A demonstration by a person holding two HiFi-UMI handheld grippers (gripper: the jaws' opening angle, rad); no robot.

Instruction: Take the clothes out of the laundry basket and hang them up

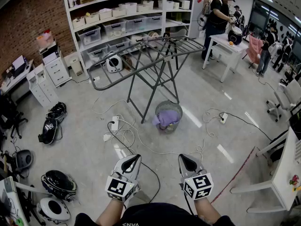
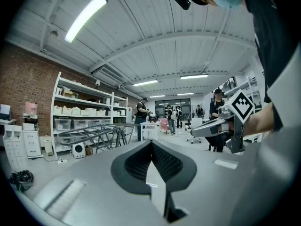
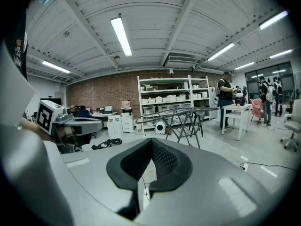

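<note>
The laundry basket (image 1: 168,115) stands on the floor near the middle of the head view, just below the legs of the drying rack (image 1: 150,55). Purple clothes (image 1: 162,121) lie in it.

The basket is well apart from both your grippers, which sit at the bottom of the frame. Your left gripper (image 1: 134,160) and right gripper (image 1: 184,161) are side by side with a gap between them. Both point up the frame toward the basket. Each one has its jaws pressed together with nothing between them.

You have one basket, one rack and two grippers in view. Two white power strips lie on the floor, one (image 1: 115,123) left of the basket and one (image 1: 224,118) to its right. Loose cables (image 1: 141,147) trail between them and down toward you.

The floor (image 1: 84,126) is pale grey and shiny. Behind the rack, one white shelving unit (image 1: 127,18) holds boxes and bins. A brick wall (image 1: 28,18) fills the upper left. In the upper right, one person (image 1: 217,18) stands at a white table (image 1: 225,44), with more people further right. Dark helmet-like gear (image 1: 56,114) lies along the left edge.
</note>
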